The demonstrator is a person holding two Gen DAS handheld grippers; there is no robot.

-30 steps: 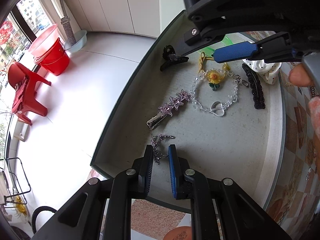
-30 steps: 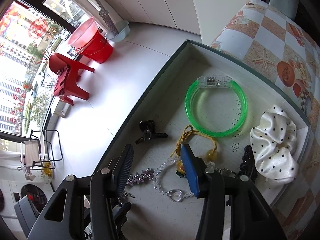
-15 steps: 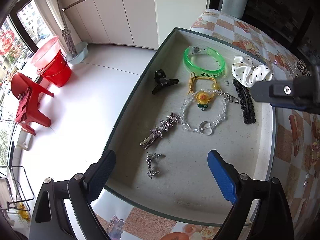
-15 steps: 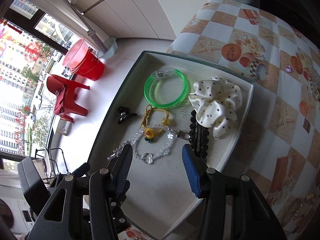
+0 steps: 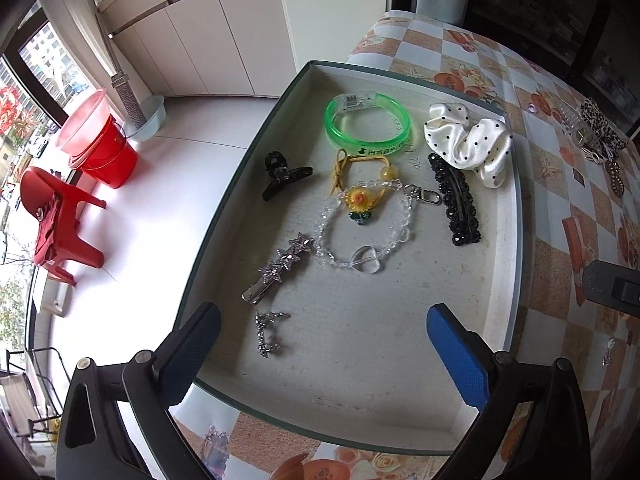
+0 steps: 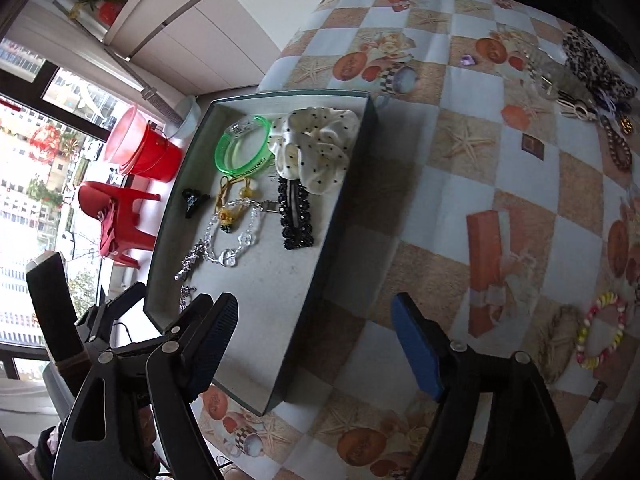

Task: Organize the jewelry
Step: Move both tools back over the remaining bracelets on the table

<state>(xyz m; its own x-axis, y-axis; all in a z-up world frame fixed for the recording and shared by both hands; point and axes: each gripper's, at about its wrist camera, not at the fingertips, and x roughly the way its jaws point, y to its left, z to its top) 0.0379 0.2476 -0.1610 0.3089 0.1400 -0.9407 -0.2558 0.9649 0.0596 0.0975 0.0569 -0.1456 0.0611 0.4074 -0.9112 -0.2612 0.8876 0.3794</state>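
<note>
A shallow grey tray holds a small silver piece, a star hair clip, a clear bead bracelet, a green bangle, a dotted white scrunchie, a black barrette and a black claw clip. My left gripper hangs over the tray's near end, its jaws opening, with nothing pressed between them. My right gripper hovers above the tray's right wall and the tablecloth, jaws opening and empty.
Loose pieces lie on the patterned tablecloth at the right: a coloured bead bracelet, a braided ring, a leopard scrunchie and a brown chain. Beyond the table's left edge are a red chair and a bucket.
The left gripper opened wide, let go of the small silver piece in the tray and drew back upward. The right gripper swung right, off the jewelry toward the tablecloth, and opened wider.
</note>
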